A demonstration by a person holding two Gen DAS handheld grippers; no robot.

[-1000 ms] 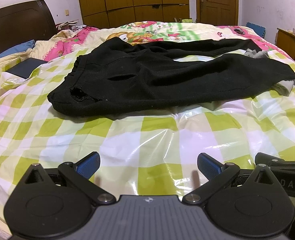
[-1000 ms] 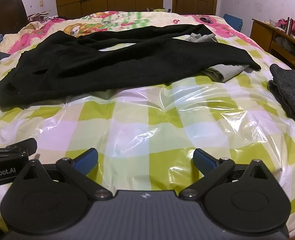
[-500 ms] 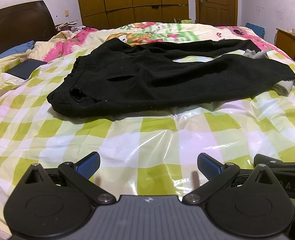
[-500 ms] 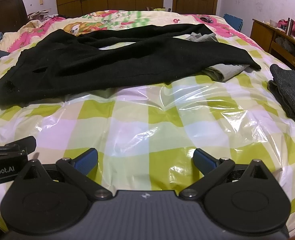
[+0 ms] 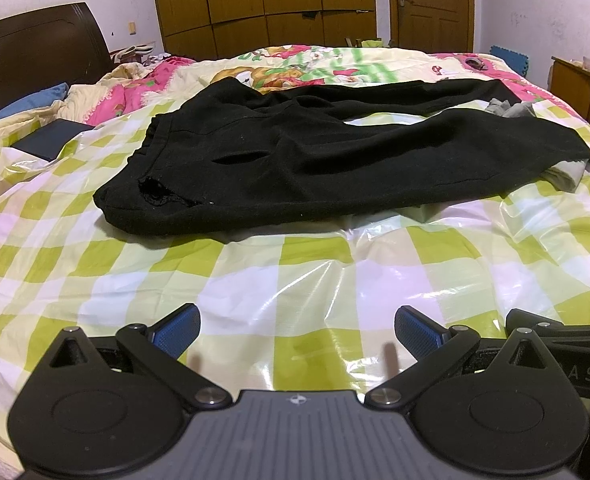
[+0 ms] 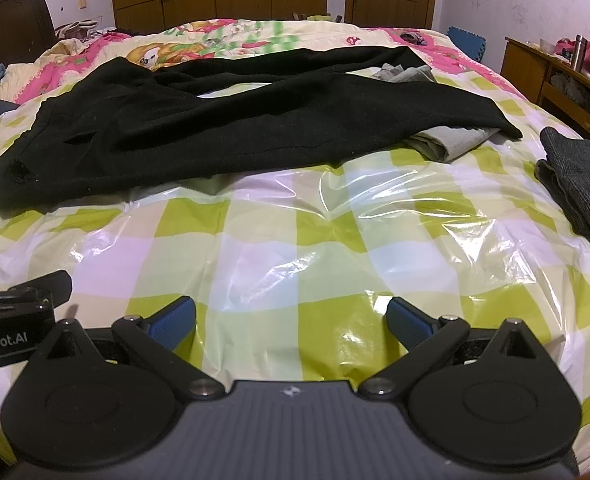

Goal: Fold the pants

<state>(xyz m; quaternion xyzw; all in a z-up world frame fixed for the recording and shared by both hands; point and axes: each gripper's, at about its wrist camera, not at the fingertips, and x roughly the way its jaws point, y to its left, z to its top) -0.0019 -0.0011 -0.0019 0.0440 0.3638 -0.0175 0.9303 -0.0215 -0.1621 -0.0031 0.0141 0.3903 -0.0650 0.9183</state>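
Observation:
Black pants (image 5: 335, 160) lie spread across the bed, waistband to the left, both legs running to the right; they also show in the right wrist view (image 6: 235, 120). My left gripper (image 5: 297, 330) is open and empty above the green-checked plastic cover, well short of the pants. My right gripper (image 6: 291, 318) is open and empty too, beside the left one, also short of the pants. The near leg's cuff lies on a grey garment (image 6: 451, 142).
A folded dark grey garment (image 6: 579, 184) lies at the bed's right edge. A dark flat box (image 5: 51, 140) sits at far left. A floral quilt (image 5: 315, 64) lies behind the pants. A wooden side table (image 6: 555, 76) stands at right, wardrobe and door behind.
Both views have shifted slightly; the pants sit a little higher in frame. Both grippers stay open and empty.

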